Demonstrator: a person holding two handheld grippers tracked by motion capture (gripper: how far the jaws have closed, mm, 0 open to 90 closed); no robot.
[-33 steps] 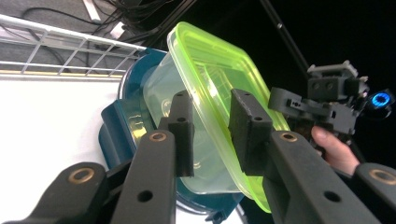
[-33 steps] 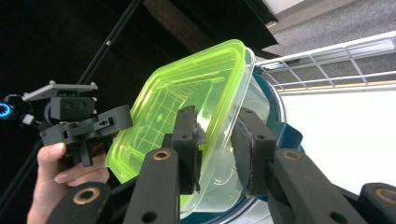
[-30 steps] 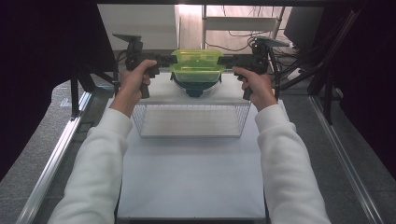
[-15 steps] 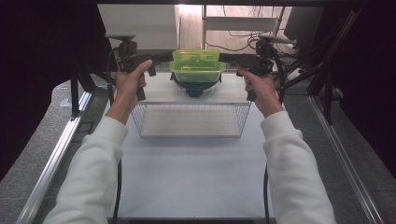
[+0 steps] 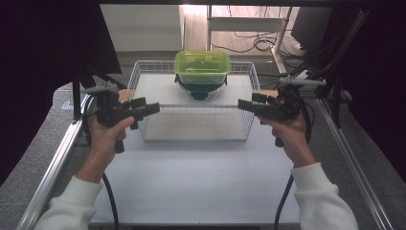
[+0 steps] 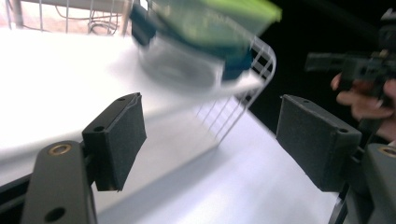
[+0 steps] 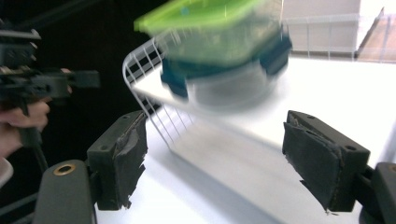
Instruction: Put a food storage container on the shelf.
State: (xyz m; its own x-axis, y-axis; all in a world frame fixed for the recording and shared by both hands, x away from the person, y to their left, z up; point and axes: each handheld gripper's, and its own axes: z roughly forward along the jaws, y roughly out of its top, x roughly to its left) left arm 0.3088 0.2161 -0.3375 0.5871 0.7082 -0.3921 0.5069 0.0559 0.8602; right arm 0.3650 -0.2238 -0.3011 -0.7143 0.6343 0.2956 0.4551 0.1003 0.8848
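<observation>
Both grippers have come back from the stack toward the person since the earlier frames, and their jaws have just been opening, with nothing between them. A second ago they were pressed against the two sides of the green box; now the left gripper (image 5: 143, 109) and right gripper (image 5: 249, 106) hang spread outside the basket (image 5: 138, 79), one at each front corner, pads (image 6: 120, 135) bare in the left gripper view and pads (image 7: 122, 156) bare, though torn, in the right gripper view.

That reads as a finished placement: the load looks let go, and the hands are clearing off.

The green box (image 5: 201, 67) sits in the basket's far half, on top of a dark-rimmed clear bowl (image 5: 201, 90). Both gripper views are smeared by motion, so whether the box rests level on the bowl is hard to judge; from above it looks square enough.

Count: one basket, one green box, one bowl under it, two grippers, two hands. The white table (image 5: 201, 182) in front of the basket carries nothing else.
</observation>
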